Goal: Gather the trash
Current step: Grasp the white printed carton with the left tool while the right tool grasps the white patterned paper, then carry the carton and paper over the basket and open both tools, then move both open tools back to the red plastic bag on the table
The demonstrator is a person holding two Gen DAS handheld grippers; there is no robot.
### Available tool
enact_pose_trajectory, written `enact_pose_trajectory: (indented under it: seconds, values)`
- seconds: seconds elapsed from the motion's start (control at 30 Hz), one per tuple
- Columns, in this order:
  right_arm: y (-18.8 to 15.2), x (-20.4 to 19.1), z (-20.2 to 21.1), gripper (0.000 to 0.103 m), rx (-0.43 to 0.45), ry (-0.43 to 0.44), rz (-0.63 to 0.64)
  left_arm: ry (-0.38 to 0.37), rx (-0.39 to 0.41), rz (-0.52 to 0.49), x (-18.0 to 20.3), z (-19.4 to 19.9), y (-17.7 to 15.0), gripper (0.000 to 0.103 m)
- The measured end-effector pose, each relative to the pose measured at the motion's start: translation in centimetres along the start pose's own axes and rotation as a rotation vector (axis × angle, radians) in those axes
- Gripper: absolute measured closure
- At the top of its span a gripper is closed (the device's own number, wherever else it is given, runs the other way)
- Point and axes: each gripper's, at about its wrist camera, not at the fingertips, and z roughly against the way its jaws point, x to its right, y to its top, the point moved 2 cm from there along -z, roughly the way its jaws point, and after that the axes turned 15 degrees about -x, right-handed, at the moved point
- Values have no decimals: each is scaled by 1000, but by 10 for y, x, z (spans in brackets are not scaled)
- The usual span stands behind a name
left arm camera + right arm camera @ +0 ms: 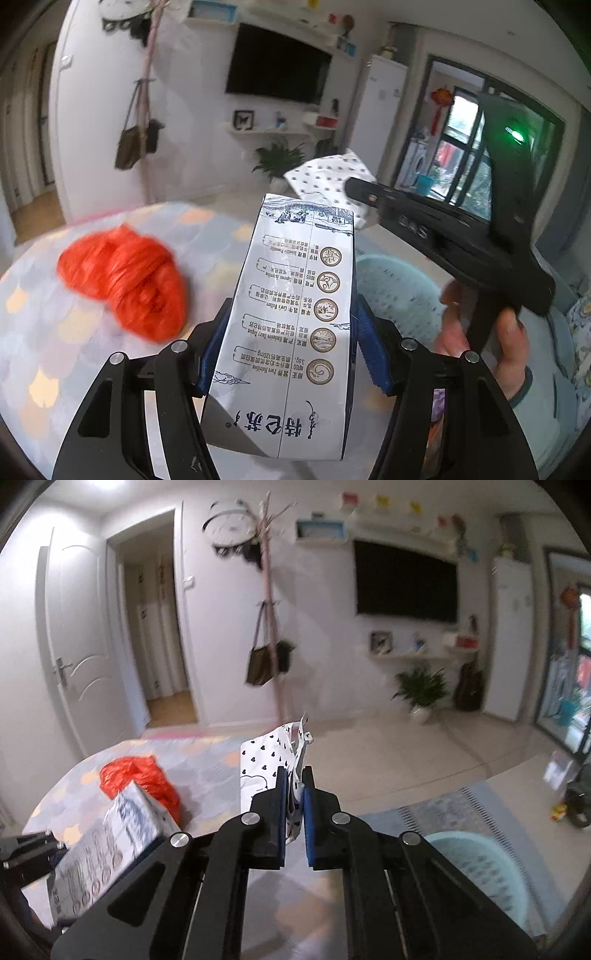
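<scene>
My left gripper (291,321) is shut on a white milk carton (295,317) with printed text and holds it above the table. The carton also shows in the right wrist view (110,845) at the lower left. My right gripper (294,794) is shut on a white bag with black hearts (266,768), lifted over the table edge. That bag shows in the left wrist view (328,181) beyond the carton, with the right gripper's black body (461,236) beside it. A crumpled red plastic bag (125,280) lies on the table, also in the right wrist view (147,779).
The round table (48,339) has a pale patterned cloth. A light blue perforated basket (480,875) stands on the floor at the right, also in the left wrist view (399,291). A coat rack (273,627), a plant (421,690) and a TV stand by the far wall.
</scene>
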Motion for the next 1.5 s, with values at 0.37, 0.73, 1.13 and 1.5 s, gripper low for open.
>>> enact_pose_trajectory:
  seconds: [0.37,0.73,1.13,1.5]
  values:
    - [-31,108,68,97,50,-199,-172,-125,-23,-79,73,-32,53,42]
    - [-78,185,31,97,-170,-303,-387,-160,-144,-105,117,-117,80,42]
    - [-114,209,-6,88,-312,-273,-498,-161,-235,-100,118,-161,83,33]
    - [-110,194,9,44,-266,-236,-491,-169,-166,-59,96,-119,70,25]
